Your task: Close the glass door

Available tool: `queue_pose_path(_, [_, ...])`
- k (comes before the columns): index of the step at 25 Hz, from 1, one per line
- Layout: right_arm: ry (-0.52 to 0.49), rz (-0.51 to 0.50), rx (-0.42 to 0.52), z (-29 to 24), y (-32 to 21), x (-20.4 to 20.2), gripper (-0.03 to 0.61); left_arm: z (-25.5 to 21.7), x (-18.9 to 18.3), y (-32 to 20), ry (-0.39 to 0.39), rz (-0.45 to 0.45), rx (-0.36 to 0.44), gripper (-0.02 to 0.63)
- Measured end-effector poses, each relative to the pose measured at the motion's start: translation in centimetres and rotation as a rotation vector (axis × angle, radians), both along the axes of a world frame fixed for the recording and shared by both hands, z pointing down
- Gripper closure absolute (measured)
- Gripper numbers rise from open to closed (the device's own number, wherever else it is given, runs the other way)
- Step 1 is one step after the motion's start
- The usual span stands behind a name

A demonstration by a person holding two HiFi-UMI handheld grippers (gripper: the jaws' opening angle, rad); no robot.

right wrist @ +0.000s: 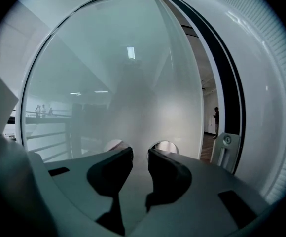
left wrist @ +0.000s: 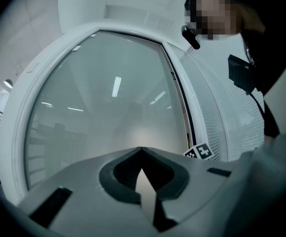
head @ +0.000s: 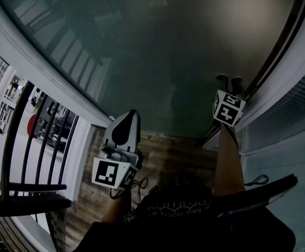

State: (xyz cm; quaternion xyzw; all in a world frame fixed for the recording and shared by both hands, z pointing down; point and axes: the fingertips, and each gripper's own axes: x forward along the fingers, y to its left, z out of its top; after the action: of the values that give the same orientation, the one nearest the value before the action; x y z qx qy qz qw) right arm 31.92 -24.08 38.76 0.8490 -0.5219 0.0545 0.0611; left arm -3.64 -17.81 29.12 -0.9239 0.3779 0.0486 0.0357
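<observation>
A wood-plank floor runs up to a tall frosted glass door in a white frame, with a dark railing off to the left.

The closing push looks to be under way but unfinished. The right gripper view shows a dark gap between the door's edge and the frame, with a room visible through it. A pale fitting, probably the latch plate, stands at the foot of that gap. The next move, as I judge it, calls for steady pressure on the pane until that gap is gone, with the tips kept off the narrowing edge.

The right gripper is up by the door's frame-side edge. Its jaws stand partly apart with nothing between them. Their tips are right at the glass, though I cannot tell if they touch it. The left gripper points at the middle of the pane, its jaws pressed together at the tips and holding nothing.
</observation>
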Motion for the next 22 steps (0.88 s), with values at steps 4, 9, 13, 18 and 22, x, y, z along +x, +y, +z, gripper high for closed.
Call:
queue_pose_path(4, [-0.002,0.017,-0.005,0.2,1.0,-0.9,0.477,0.3,-2.2,0.5,0.002,-0.008,-0.005,0.612])
queue_pose_path(9, [0.000,0.034,-0.005,0.4,2.7,-1.8,0.477,0.2,-3.6,1.5,0.006,0.005,0.002,0.612])
queue_pose_path(13, [0.003,0.039,-0.004,0.4,3.5,-2.4,0.477,0.1,-4.1,2.1,0.005,0.019,0.006,0.612])
queue_pose_path(18, [0.005,0.047,-0.002,0.1,4.2,-2.8,0.477,0.0,-4.2,2.7,0.004,0.032,0.005,0.612])
queue_pose_path(22, [0.003,0.054,0.000,-0.1,5.0,-3.1,0.477,-0.3,-4.5,3.1,0.005,0.037,0.010,0.612])
